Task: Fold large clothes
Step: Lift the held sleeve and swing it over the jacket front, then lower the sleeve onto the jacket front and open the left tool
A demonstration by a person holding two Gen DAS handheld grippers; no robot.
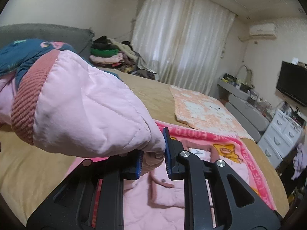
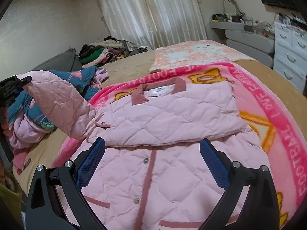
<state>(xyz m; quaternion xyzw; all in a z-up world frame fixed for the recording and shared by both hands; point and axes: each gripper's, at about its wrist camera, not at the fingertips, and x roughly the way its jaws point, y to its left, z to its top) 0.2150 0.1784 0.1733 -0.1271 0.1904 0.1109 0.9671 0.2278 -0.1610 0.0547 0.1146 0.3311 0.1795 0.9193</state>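
A pink quilted jacket [image 2: 163, 153] with dusty-rose trim lies front up on a pink cartoon blanket [image 2: 268, 103] on the bed. One sleeve is folded across its chest [image 2: 172, 115]. My left gripper [image 1: 152, 163] is shut on the other sleeve [image 1: 92, 115] and holds it lifted above the bed; the ribbed cuff [image 1: 28, 95] hangs to the left. In the right wrist view that raised sleeve [image 2: 57, 103] rises to the left gripper [image 2: 13, 88] at the left edge. My right gripper [image 2: 152, 164] is open and empty, just above the jacket's lower front.
A tan bedspread [image 2: 130, 65] covers the bed. A blue flowered garment [image 2: 82, 78] lies left of the jacket. A pile of clothes [image 2: 103, 51] sits at the far corner. A peach towel [image 2: 191, 53] lies beyond the blanket. White drawers [image 2: 289, 53] stand at right.
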